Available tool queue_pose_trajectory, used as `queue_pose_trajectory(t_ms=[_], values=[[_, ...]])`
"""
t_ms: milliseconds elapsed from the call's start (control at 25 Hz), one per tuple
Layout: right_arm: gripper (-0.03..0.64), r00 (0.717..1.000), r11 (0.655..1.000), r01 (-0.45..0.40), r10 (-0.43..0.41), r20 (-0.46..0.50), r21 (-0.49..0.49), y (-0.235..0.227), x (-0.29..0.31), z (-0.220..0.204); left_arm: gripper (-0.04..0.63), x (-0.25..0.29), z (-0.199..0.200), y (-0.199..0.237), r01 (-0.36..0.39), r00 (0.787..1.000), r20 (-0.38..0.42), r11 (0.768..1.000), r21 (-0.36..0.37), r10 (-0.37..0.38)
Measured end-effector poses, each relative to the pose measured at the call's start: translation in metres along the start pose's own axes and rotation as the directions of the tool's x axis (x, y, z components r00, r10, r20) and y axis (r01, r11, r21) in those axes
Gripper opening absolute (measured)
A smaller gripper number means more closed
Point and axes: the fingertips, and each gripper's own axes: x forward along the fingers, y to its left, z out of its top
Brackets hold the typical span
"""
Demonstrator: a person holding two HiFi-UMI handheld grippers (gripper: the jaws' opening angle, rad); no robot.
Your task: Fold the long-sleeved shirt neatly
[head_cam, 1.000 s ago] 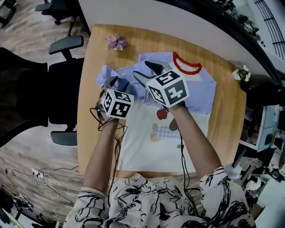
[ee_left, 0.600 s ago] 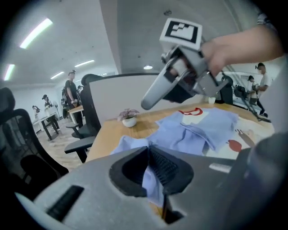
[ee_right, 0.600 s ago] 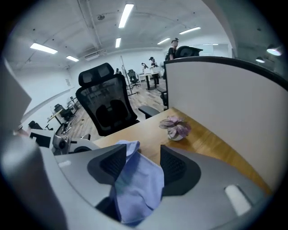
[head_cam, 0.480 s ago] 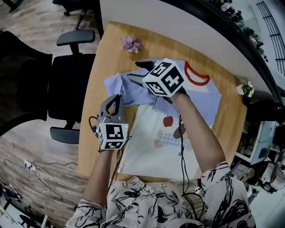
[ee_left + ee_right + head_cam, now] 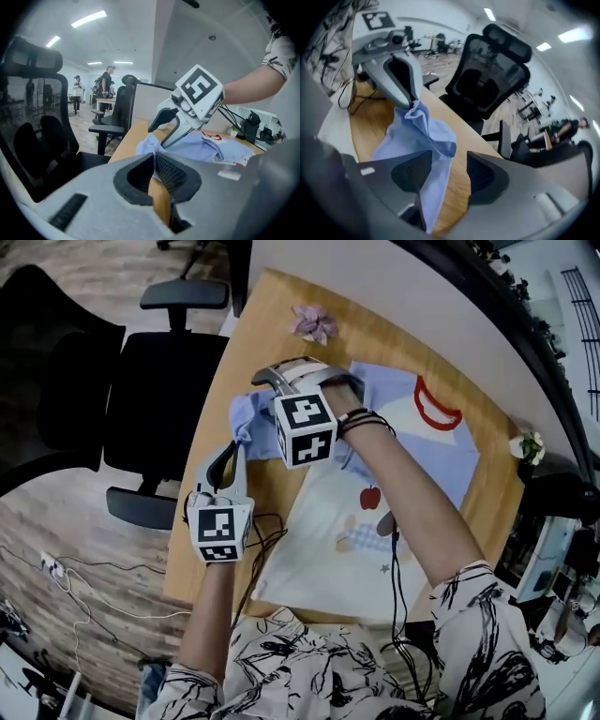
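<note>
Off at the far left, a black office chair (image 5: 159, 390) is standing beside the wooden table (image 5: 281, 310). Just inside the table's near-left edge, the left gripper (image 5: 238, 440) is pointing up the picture. Its jaws are pressed together and pinching the very end of the pale blue sleeve (image 5: 246, 414). The right gripper view is showing it plainly, with the cloth puckering to a point right at those closed tips. Moving rightwards, the sleeve is trailing back across the bare wood towards the body of the long-sleeved shirt (image 5: 412, 456). The right gripper (image 5: 158, 136) is hanging over that same sleeve just beyond the left one, tipped steeply down. Its jaws are standing well apart, and the blue cloth is running up between them, sitting nearer the pad on the left of its own view. Neither pad is squeezing it, though I cannot tell whether that nearer pad is brushing the fabric. Further right again, the shirt is lying spread out face up, with its white front carrying an apple print (image 5: 371, 497). Its blue shoulders and red collar (image 5: 439, 409) are lying towards the far side, and the person's right forearm is crossing above it. A purple flower (image 5: 314, 322) is resting on the wood beyond the grippers, well clear of the cloth. A small potted plant (image 5: 531, 444) is sitting at the table's right edge.
</note>
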Motion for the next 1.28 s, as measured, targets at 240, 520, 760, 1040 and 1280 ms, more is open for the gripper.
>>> queue_pose_trajectory(t_ms=[240,520,760,1040,1280], values=[[0.022,0.998,0.96,0.064,-0.063,0.013,-0.271,-0.005,0.005,0.025,0.023,-0.007,0.001,0.001,-0.001,1.0,0.005,1.0,0.016,0.001],[0.021,0.985,0.968,0.17,-0.163,0.056,-0.186,-0.023,-0.052,0.018,0.022,-0.025,0.044,-0.025,-0.012,0.996,0.093,0.999,0.032,0.008],[0.02,0.948,0.942,0.315,-0.307,0.079,-0.118,-0.035,-0.143,-0.008,0.023,-0.036,0.115,-0.088,-0.003,0.988,0.155,0.988,0.157,-0.021],[0.02,0.869,0.878,0.475,-0.479,0.122,0.062,-0.031,-0.277,-0.052,0.023,-0.063,0.195,-0.188,-0.013,0.974,0.221,0.963,0.269,-0.049],[0.02,0.793,0.795,0.57,-0.599,0.115,0.209,-0.017,-0.372,-0.089,0.023,-0.08,0.247,-0.26,-0.028,0.957,0.279,0.93,0.367,-0.082]])
